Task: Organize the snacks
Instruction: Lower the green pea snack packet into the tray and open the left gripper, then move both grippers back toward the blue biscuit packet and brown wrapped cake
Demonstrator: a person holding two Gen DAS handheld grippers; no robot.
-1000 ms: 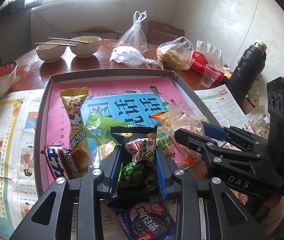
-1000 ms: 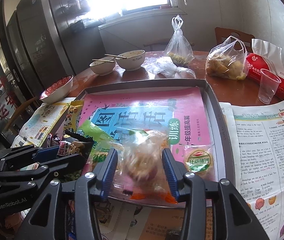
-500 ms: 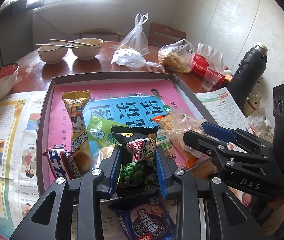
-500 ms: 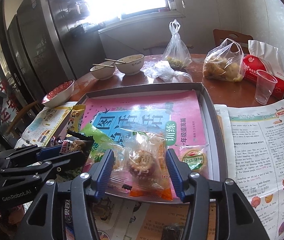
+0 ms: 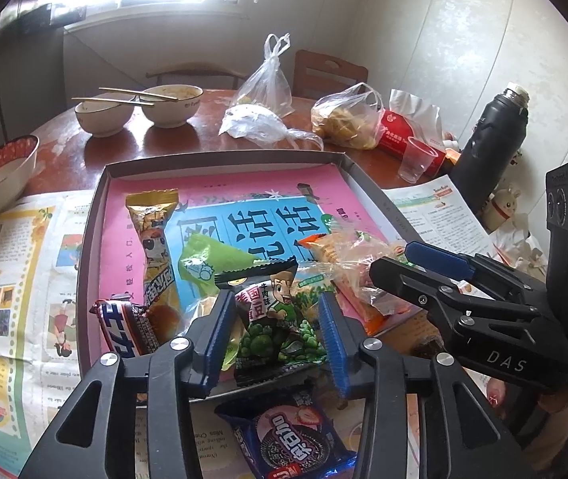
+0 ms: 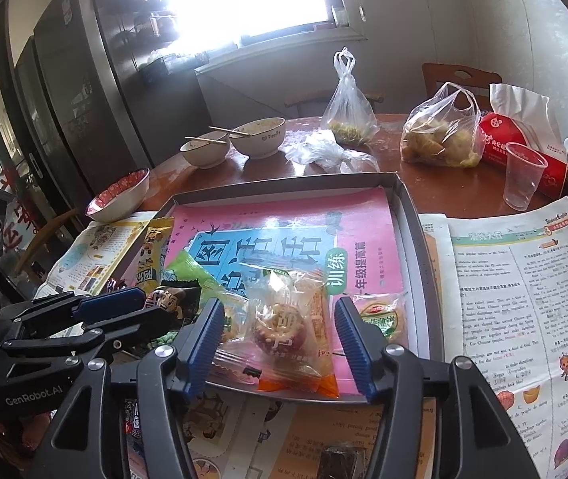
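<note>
Left wrist view: the left gripper [image 5: 275,333] hangs over the near edge of a grey tray [image 5: 88,247] lined with a pink-and-blue workbook cover [image 5: 244,215]. Its blue-padded fingers [image 5: 216,331] are spread on either side of a green pea packet [image 5: 274,319] with a cartoon boy, which lies on the tray's near rim — a small gap shows on each side, so nothing is pinched. Left of it lie a gold snack bar [image 5: 154,239] and a red-white-blue wrapped bar [image 5: 124,329]; a light green packet [image 5: 208,263] sits just beyond. A blue cookie pack [image 5: 288,435] rests on newspaper [image 5: 4,271] below the gripper, outside the tray. To the right, the right gripper [image 5: 388,267] reaches over a clear-wrapped pastry [image 5: 348,263].

Right wrist view: the right gripper [image 6: 276,335] has its fingers [image 6: 350,333] spread wide around the clear-wrapped pastry [image 6: 284,325] — it lies flat at the tray's [image 6: 416,239] near edge, touching neither pad. Just right of it sits a small green-labelled packet [image 6: 382,317]. The left gripper [image 6: 136,305] shows at the left beside the pea packet [image 6: 172,303]. On the far worktop [image 6: 424,183] stand two bowls with chopsticks [image 6: 236,143], plastic bags [image 6: 439,135] and a clear cup [image 6: 523,175].
</note>
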